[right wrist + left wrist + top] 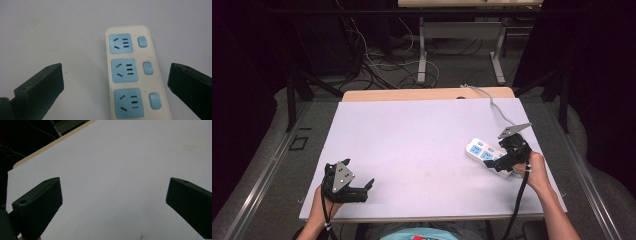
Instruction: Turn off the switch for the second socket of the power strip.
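High view: your right claw (pixel 503 161) hovers over the near end of the power strip (pixel 479 151), which lies on the white table (pixel 412 145); your left claw (pixel 362 190) sits well apart, at the near left corner.
Right gripper view: the power strip (pixel 132 75) lies lengthwise between your jaws, nearer the jaw on the right of the picture, and runs away from the claw (pixel 115 75).
Right claw state: wide open, holding nothing; neither jaw appears to touch the strip.
Left claw state: wide open and empty in the left gripper view, with bare table (pixel 120 170) ahead of the claw (pixel 113 192).
Sockets: three blue sockets in a row, each with a blue switch (pixel 147 68) beside it on the side toward the jaw at the picture's right; no plug sits in any of them.
Indicator: a faint red dot (pixel 140 60) shows by the middle socket; judged a lit lamp, though too small to be sure.
Progress: judged early. You have lined the claw up with the strip, but no grip or switch press shows yet.
Left to do: probably lowering the claw and closing on the strip, or pressing a switch.
Cable: a grey cable (pixel 497 107) leads from beyond the claw to the table's far edge.
Hidden: the strip's near end is cut off at the bottom of the right gripper view and covered by the claw in the high view; the claw's height above the strip cannot be told.
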`<action>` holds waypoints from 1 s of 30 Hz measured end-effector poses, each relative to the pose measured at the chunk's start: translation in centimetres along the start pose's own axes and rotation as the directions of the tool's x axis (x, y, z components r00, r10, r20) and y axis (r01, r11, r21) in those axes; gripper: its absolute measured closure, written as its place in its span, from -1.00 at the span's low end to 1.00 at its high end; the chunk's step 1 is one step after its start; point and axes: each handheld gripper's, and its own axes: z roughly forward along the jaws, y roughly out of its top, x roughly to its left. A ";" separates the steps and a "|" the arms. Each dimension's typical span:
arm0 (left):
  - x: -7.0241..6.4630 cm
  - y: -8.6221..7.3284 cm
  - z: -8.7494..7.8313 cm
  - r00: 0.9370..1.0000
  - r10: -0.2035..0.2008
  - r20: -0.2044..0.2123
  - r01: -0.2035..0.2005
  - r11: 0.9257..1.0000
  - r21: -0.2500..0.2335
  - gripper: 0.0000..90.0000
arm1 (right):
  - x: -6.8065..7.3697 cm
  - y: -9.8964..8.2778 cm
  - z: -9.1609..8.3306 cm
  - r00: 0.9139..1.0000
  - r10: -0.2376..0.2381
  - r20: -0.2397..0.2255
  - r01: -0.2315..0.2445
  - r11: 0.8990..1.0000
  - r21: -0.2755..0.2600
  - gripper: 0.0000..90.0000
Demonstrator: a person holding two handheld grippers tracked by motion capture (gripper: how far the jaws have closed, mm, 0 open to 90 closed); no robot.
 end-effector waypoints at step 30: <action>0.0 0.0 0.0 1.000 -0.009 0.001 0.009 1.000 -0.004 -0.99 | -2.6 1.4 0.7 0.997 0.072 -0.026 -0.072 0.997 0.023 -1.00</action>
